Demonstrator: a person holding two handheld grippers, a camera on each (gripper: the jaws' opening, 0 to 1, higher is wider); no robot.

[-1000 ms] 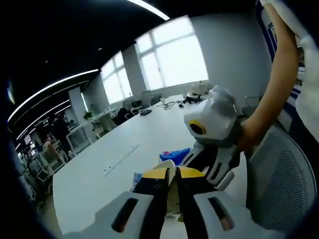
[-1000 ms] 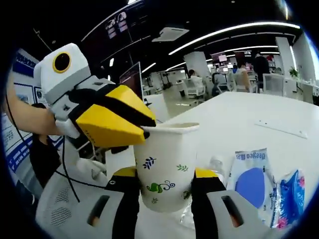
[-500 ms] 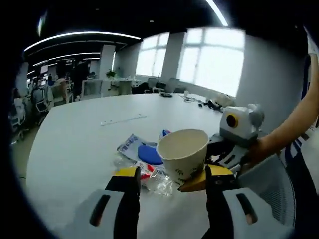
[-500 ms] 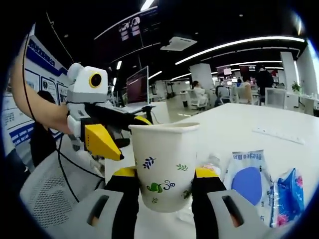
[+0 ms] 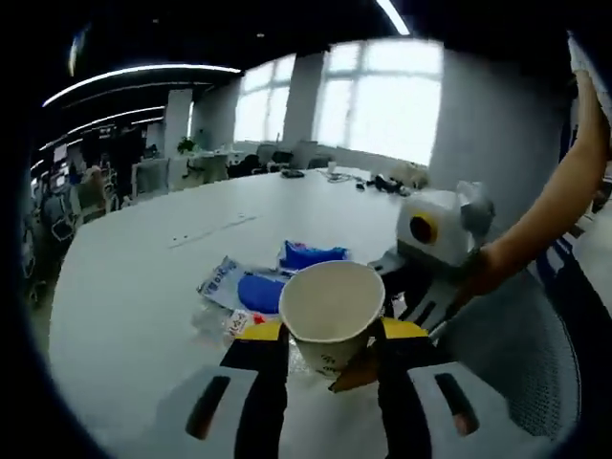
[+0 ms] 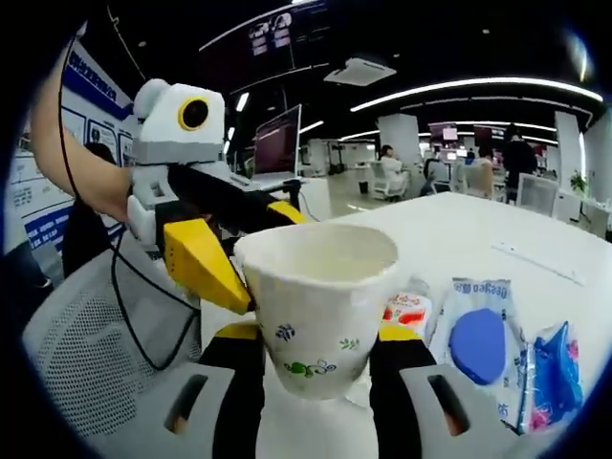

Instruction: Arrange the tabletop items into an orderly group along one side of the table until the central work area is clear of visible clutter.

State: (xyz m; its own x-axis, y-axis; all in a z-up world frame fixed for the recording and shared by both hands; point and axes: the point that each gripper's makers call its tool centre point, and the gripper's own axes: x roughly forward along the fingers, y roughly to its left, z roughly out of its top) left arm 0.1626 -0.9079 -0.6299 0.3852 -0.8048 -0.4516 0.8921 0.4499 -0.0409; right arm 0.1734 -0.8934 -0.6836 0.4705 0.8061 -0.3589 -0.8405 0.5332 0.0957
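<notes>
A white paper cup [image 5: 330,306] with green leaf print [image 6: 320,296] is held over the near edge of the white table [image 5: 143,277]. My left gripper [image 5: 332,335] has its yellow pads on either side of the cup and is shut on it. My right gripper [image 6: 320,339] is shut on the cup's lower body. In the left gripper view the right gripper [image 5: 368,349] comes in from the right; in the right gripper view the left gripper [image 6: 263,253] reaches in from the left, its yellow fingers [image 6: 206,263] at the slightly squashed rim.
Behind the cup on the table [image 6: 478,229] lie a white-and-blue packet [image 6: 478,339], a blue packet [image 6: 559,368] and a small red-and-white sachet [image 6: 406,311]. A grey mesh chair [image 5: 516,354] stands at the table edge. A person's arm [image 5: 545,210] holds the right gripper.
My left gripper let go of the cup rim, opened wide, then narrowed its jaws around the cup. The cup now tilts its mouth toward the right gripper's camera.
</notes>
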